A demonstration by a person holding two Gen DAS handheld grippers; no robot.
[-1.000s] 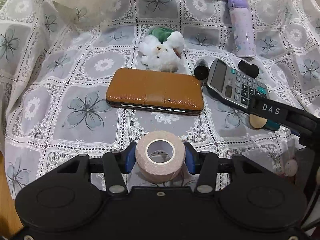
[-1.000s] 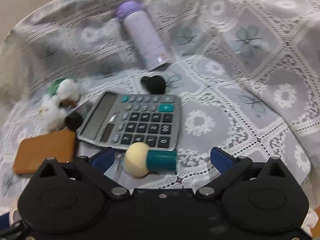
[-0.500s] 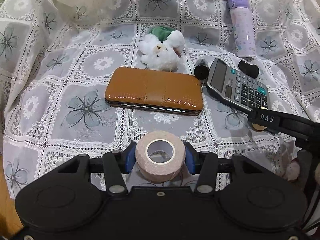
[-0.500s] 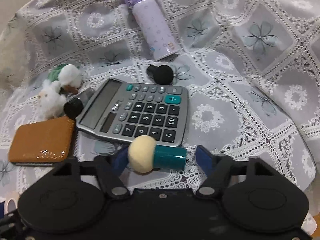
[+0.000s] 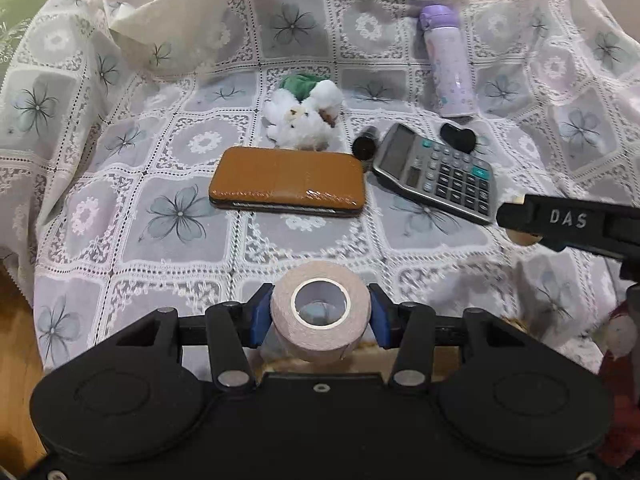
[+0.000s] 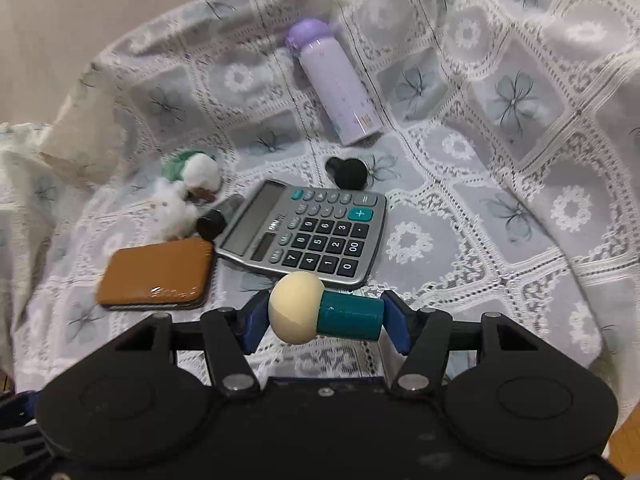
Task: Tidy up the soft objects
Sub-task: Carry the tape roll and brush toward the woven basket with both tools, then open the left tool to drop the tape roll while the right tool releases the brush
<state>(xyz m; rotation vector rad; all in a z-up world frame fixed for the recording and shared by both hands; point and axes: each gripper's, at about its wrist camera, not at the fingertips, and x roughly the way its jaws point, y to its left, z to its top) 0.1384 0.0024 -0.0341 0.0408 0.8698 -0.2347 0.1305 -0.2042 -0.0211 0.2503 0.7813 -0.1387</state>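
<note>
Both my grippers are loaded: my left gripper (image 5: 320, 314) squeezes the pale pink roll of soft tape (image 5: 320, 314), and my right gripper (image 6: 326, 316), whose jaws have just been closing, now pinches the cream-headed, teal-bodied peg doll (image 6: 326, 316) end to end, clear of the lace cloth (image 6: 460, 248). That rounded head could squirt off the pad if I tilt. A second ago the doll lay loose beside the grey calculator (image 6: 312, 236).

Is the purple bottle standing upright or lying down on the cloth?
Lying down. The purple bottle rests on its side on the lace cloth, cap pointing away, beyond the calculator.
</note>
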